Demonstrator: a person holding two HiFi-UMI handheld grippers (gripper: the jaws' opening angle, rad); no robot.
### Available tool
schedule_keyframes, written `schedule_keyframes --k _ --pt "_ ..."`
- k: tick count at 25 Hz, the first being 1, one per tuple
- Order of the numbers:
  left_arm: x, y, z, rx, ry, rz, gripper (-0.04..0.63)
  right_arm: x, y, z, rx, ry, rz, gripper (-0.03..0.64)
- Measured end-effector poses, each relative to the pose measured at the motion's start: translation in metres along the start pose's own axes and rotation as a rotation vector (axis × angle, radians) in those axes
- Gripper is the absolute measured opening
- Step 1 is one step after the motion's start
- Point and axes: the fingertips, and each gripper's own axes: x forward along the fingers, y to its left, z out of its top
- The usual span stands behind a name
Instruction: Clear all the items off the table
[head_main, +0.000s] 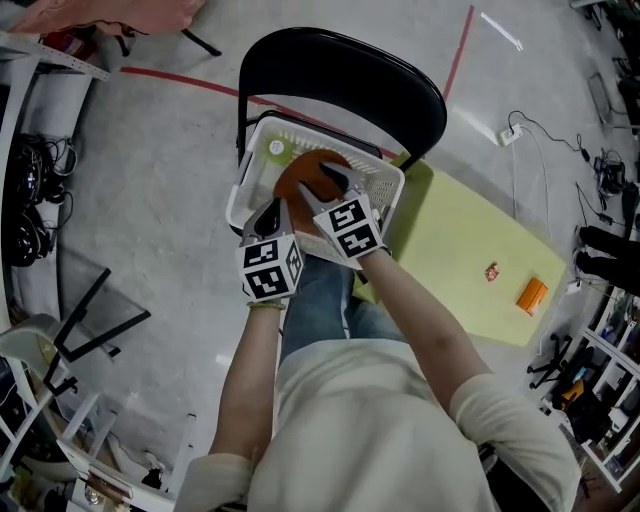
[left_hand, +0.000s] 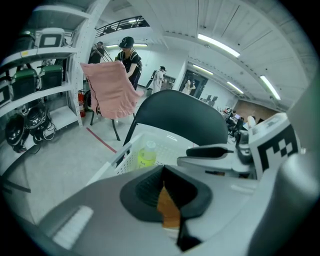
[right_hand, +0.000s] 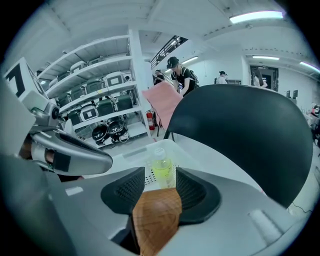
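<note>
Wooden bowl (head_main: 300, 178), one; yellow bottle (head_main: 276, 148), one.

This is a lab or workshop hall, not a home. The bare grey floor (head_main: 150, 200) is marked with red tape lines (head_main: 180, 80) at twelve o'clock, with coiled cables (head_main: 30, 205) at nine and a power strip (head_main: 510, 133) at two. Metal shelving (right_hand: 90, 95) carries cased equipment, a fire extinguisher (right_hand: 149, 120) stands beside it, and strip lights (left_hand: 217, 45) run overhead.
</note>
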Motion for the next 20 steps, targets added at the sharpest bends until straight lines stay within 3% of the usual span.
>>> schedule_keyframes --k 6,11,20 --pt "-0.007 -0.016 0.004 0.039 0.016 -0.037 0.009 -0.031 0.001 0.004 0.024 -0.020 -0.024 0.065" --pt "-0.009 -0.030 0.010 0.102 0.040 -0.084 0.009 -0.055 0.001 0.007 0.043 -0.030 -0.048 0.008" --pt "-0.015 -0.052 0.021 0.182 0.050 -0.137 0.009 -0.090 -0.008 0.007 0.108 -0.051 -0.106 0.000"
